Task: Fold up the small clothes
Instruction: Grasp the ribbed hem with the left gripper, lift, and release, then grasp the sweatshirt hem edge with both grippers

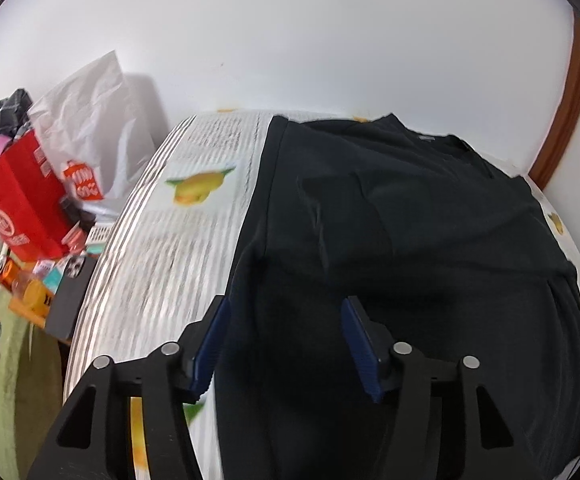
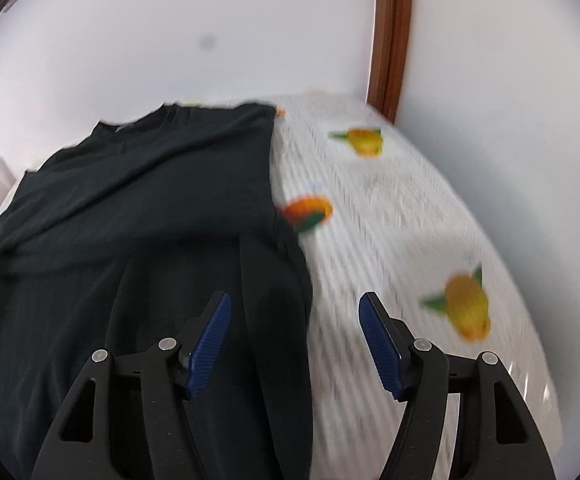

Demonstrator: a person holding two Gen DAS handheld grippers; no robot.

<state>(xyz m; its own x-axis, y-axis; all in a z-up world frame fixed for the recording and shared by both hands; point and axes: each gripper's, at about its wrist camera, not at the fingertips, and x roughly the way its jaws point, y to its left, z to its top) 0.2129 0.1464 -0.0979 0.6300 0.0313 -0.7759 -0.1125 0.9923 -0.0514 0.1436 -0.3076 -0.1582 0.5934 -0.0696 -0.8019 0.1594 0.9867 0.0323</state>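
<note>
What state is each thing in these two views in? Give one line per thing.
Shirt: black, spread flat on the sheet, both sides folded inward, not held.
Left tool: open over the shirt's left edge, gripping nothing.
Right tool: open over the shirt's right edge, gripping nothing.
Sheet: spread flat.
Red bag: open, standing tilted.
White bag: crumpled, upright.
</note>
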